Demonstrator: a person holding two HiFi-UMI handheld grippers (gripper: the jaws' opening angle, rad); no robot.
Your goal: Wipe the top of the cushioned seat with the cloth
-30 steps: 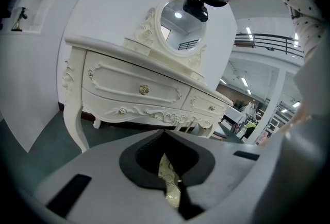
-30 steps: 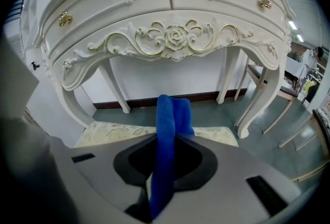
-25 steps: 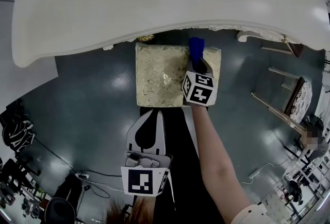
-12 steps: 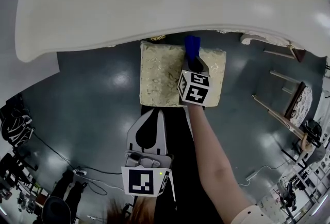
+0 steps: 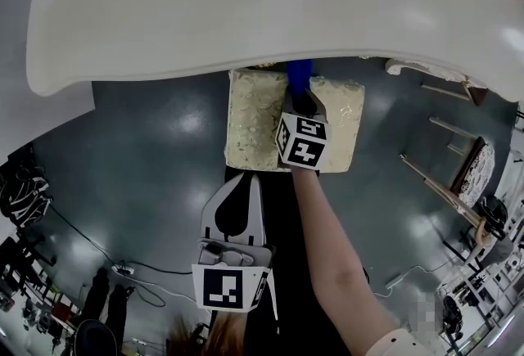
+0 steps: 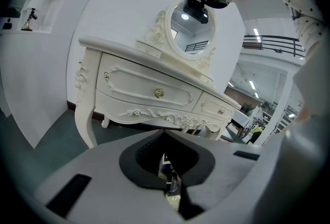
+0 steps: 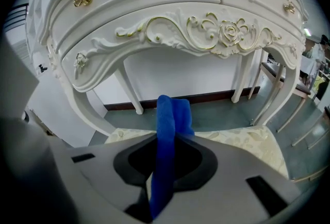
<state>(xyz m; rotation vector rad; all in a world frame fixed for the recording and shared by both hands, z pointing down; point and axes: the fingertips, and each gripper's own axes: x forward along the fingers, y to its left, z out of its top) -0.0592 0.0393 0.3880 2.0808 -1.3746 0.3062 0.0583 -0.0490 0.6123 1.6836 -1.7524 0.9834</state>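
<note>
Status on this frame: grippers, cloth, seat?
Right hand-held gripper shut on blue cloth, over cushioned seat. Left hand-held gripper shut, empty, off seat. Dressing table overhangs seat's far edge.

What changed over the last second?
The right hand-held gripper, shut on the blue cloth, slid leftward across the cushioned seat, toward its middle. The left hand-held gripper stayed shut and idle near the person; the seat stayed by the white table.

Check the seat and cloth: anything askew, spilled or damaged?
Nothing stands out. The blue cloth is clamped in the right gripper over the cushioned seat, whose far edge tucks under the dressing table; no spill or tear shows.
</note>
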